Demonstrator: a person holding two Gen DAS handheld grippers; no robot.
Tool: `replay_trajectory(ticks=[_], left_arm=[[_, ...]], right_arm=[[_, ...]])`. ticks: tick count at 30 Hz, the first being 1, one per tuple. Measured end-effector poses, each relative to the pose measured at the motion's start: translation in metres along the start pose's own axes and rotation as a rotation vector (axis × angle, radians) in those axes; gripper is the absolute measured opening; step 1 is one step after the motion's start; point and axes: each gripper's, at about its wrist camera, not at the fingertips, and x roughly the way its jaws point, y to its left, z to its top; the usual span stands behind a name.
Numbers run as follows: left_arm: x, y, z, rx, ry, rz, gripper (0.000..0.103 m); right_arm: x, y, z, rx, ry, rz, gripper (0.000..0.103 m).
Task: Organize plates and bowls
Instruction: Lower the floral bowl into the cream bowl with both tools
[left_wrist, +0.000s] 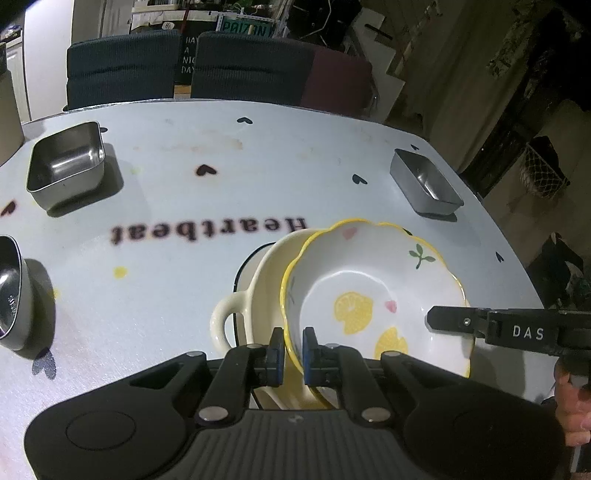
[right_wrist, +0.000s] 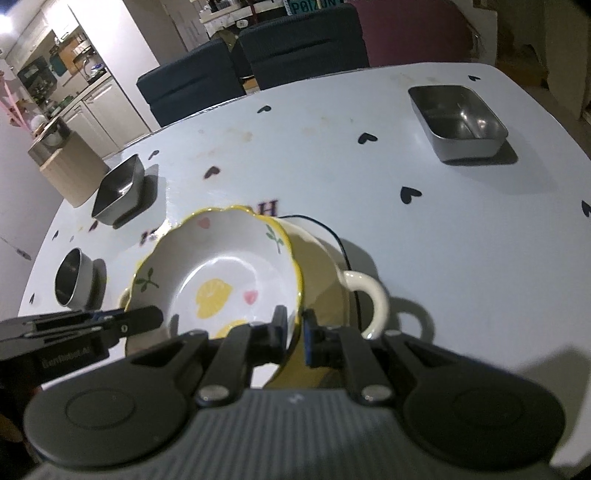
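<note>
Lemon-print bowl (left_wrist: 373, 291) pinched at opposite rims by left hand-held gripper (left_wrist: 293, 345) and right hand-held gripper (right_wrist: 294, 332), tilted over cream handled dish (left_wrist: 258, 288).

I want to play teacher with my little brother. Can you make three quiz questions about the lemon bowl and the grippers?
1. True or false: the left gripper and the right gripper both pinch the rim of the lemon bowl.
2. What sits right under the lemon bowl? A) a cream dish with loop handles B) a wooden tray C) a glass cup
3. How many square or rectangular metal tins stand on the far part of the table?

Key
1. True, on opposite sides.
2. A
3. Two: a square tin and a rectangular tin.
</note>
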Motion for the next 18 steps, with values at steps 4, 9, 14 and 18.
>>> replay_trajectory(ticks=[4, 9, 14, 18], left_arm=[[0.0025, -0.0004, -0.0009, 0.004, 0.010, 0.005, 0.011], [0.0065, -0.0009, -0.0020, 0.008, 0.028, 0.006, 0.012], [0.0092, -0.0028, -0.0032, 0.016, 0.041, 0.009, 0.013], [0.0100, -0.0031, -0.0033, 0.014, 0.051, 0.008, 0.016]], right_arm=[[0.0000, -0.0013, 0.0005, 0.004, 0.000, -0.002, 0.010], [-0.0008, -0.0019, 0.0020, 0.017, -0.006, -0.001, 0.010], [-0.0029, -0.0025, 0.0010, 0.025, -0.014, -0.006, 0.010], [-0.0035, -0.0019, 0.0003, 0.028, -0.011, -0.009, 0.011]])
